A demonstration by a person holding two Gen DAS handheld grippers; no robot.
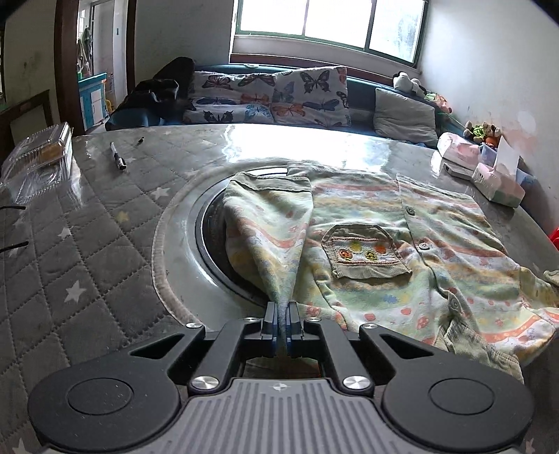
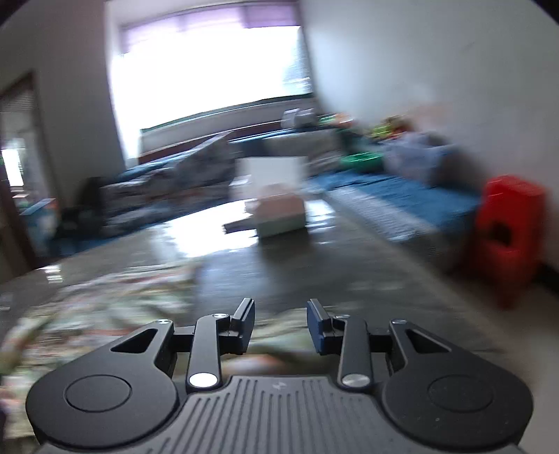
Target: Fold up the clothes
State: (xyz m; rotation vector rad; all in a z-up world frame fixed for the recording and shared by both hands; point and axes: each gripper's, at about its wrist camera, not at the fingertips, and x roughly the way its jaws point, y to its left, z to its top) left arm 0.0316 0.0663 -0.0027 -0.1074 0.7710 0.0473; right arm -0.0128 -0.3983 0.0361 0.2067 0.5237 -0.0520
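A living room with a butterfly-cushioned sofa (image 1: pixel 269 97) under a bright window (image 1: pixel 328 21) frames a grey table (image 1: pixel 104 223) with a quilted star-patterned cover and a round recess at its middle. Spread over that recess lies the task's garment, a small pastel button-front shirt (image 1: pixel 412 251) with a corduroy pocket (image 1: pixel 363 251), front side up. The left gripper (image 1: pixel 282 314) has its jaws closed on the shirt's near left edge, and the sleeve (image 1: pixel 265 227) on that side rises from the pinch in a taut ridge, apparently so it can be carried inward over the chest. The right gripper (image 2: pixel 279 321) hovers with jaws apart and nothing between them above the shirt's right side; its view is motion-blurred, so exact placement is unclear. A pen (image 1: pixel 117 155), a clear plastic box (image 1: pixel 38 157) and a tissue box (image 1: pixel 499 181) sit well apart from the shirt, leaving folding room
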